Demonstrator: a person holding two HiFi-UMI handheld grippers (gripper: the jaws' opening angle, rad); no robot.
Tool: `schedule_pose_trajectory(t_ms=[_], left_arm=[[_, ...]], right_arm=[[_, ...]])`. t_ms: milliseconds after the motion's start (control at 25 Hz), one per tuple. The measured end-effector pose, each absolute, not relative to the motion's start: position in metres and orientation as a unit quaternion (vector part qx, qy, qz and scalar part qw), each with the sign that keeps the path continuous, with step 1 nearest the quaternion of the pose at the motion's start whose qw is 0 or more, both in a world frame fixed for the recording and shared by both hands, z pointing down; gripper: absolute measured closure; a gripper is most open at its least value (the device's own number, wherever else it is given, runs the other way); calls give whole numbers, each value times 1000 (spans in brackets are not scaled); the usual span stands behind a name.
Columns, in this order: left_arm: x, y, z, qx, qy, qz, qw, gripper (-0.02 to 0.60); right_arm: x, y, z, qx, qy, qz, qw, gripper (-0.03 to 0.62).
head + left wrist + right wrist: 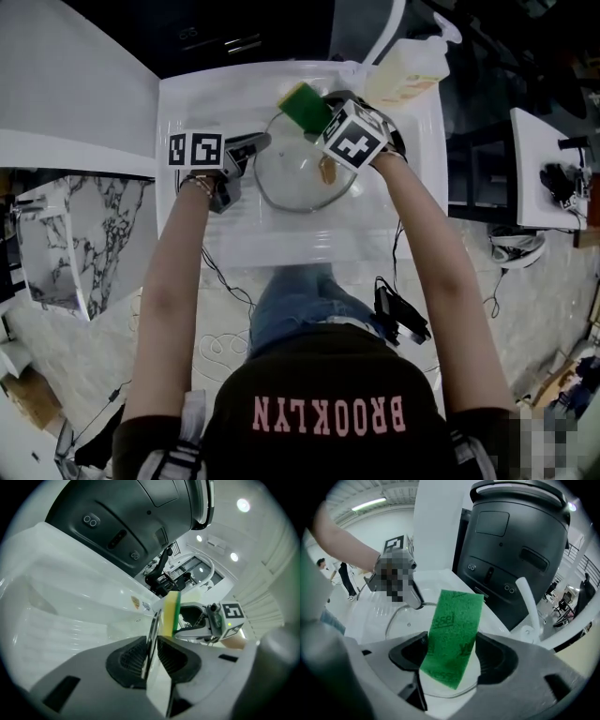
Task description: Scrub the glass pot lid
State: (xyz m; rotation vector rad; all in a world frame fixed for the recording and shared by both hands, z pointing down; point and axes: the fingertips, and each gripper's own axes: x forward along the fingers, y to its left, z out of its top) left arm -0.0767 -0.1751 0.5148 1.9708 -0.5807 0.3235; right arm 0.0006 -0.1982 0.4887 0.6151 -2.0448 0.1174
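our left gripper (151, 644) clamped on rim of glass pot lid (298, 183); lid upper centre of head view, in white sink (187, 112). farther, our right gripper (451, 654) pinched on green sponge (302, 103) at lid's far edge.

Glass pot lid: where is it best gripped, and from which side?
Take the glass pot lid by its thin rim, probably from the left, where the left gripper is shut on it. Its broad dome is too wide for jaws; this leaves it free for the sponge in the right gripper.
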Motion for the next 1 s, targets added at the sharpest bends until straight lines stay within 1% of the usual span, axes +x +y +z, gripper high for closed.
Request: schedule_pose_trajectory(t_ms=[120,240,560,720,1000], left_arm=[[-78,-174,515,821,-238,139,500,517],[-79,-174,514,823,-234,137,499,517],[-79,-173,514,822,-223,115,511,517],[-79,-173,514,822,-223,116,512,517],[-80,-173,514,821,-220,116,514,518]], right_arm=[[-6,-203,492,257,-838,45,479,286],[-3,-204,494,264,-847,68,455,289],[33,-204,517,283,-844,248,382,295],[44,-204,525,286,-836,330,331,296],[43,-201,525,289,-830,354,319,304]])
